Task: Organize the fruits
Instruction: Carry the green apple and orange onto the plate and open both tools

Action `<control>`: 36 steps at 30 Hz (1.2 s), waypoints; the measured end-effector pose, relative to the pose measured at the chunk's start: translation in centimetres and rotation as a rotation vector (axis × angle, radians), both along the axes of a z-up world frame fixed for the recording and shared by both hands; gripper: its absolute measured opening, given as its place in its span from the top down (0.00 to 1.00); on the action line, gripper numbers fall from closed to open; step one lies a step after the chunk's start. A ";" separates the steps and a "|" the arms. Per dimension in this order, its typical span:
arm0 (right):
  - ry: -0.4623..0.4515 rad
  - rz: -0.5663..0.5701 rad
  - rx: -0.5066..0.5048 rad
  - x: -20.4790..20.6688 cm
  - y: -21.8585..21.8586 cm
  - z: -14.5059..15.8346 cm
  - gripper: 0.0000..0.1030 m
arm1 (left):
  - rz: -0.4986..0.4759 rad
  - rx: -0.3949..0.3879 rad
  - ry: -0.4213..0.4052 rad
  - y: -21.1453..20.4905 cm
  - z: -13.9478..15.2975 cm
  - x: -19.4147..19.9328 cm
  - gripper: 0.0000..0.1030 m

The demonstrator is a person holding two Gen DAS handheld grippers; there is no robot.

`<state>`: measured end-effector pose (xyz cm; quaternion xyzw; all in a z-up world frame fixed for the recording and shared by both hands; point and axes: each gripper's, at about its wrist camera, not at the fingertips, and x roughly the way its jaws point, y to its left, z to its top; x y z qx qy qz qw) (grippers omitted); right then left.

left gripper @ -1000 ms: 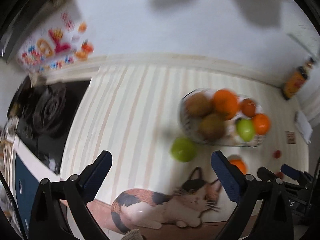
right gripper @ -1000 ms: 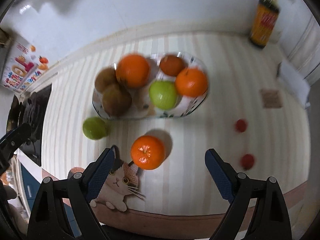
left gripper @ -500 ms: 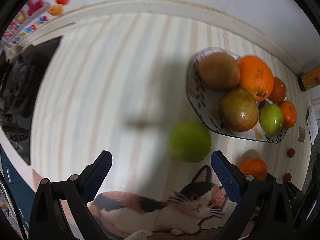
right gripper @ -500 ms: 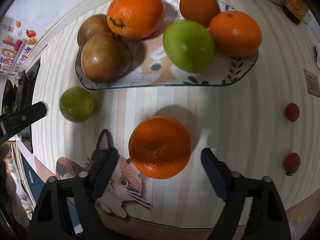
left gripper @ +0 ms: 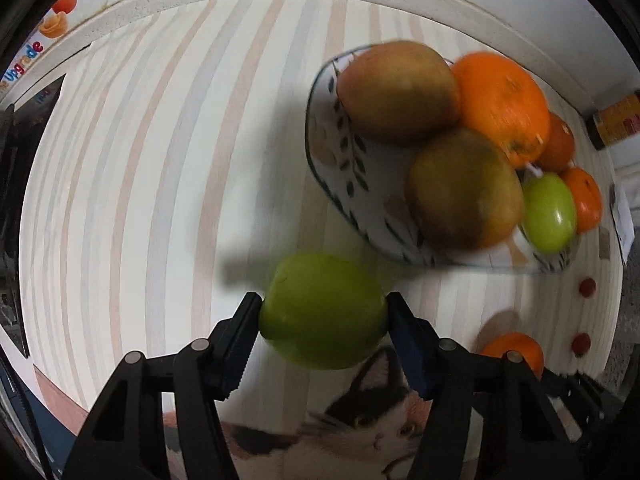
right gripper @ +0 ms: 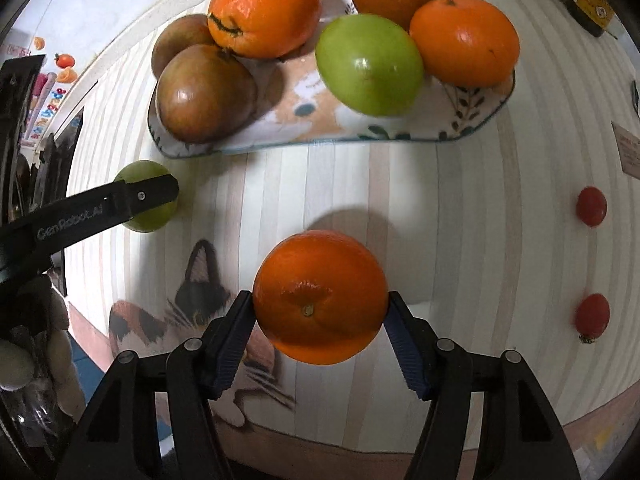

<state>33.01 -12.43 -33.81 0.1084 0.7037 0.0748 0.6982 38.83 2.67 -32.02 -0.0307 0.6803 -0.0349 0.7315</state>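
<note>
The counter [right gripper: 460,208], covered in a pale striped mat with a calico cat print at its near edge, carries everything. On it, toward the back, sits a patterned oblong plate [right gripper: 472,128] already loaded with fruit: two brownish-green mangoes, three oranges and one green fruit, packed close together. The left tool [left gripper: 323,320] points down at the counter just in front of the plate's left end; its jaws have just been closing and both blue pads now press on the sides of a loose green apple [left gripper: 324,312], which lies beside the cat's ear. The right tool [right gripper: 320,312] stands near the middle of the mat; its jaws have likewise been closing and the pads touch either side of a loose orange [right gripper: 320,296], stem end up, in front of the plate. Two small red tomatoes [right gripper: 591,206] lie well apart from the plate on the right, one nearer than the other.
</note>
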 end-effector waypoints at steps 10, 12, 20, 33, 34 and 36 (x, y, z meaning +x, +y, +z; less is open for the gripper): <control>0.019 -0.031 0.078 -2.0 -1.7 -0.2 0.34 | 0.005 -0.043 0.064 0.1 -0.6 -5.4 0.41; 0.011 -0.031 0.075 -2.0 -1.8 -0.1 0.34 | 0.018 -0.046 0.056 0.2 -0.7 -5.4 0.41; -0.025 -0.003 0.043 -1.9 -1.0 0.4 0.34 | 0.023 -0.048 0.025 0.5 0.4 -4.9 0.41; -0.093 -0.009 0.045 -1.3 -0.8 2.0 0.35 | -0.006 -0.071 -0.105 1.0 6.5 -2.2 0.41; -0.106 -0.014 0.046 -1.0 -0.9 2.4 0.35 | -0.006 -0.078 -0.109 1.3 6.8 -1.5 0.41; -0.124 -0.020 0.049 -0.3 -1.0 3.1 0.35 | -0.001 -0.102 -0.114 1.5 7.3 -0.7 0.41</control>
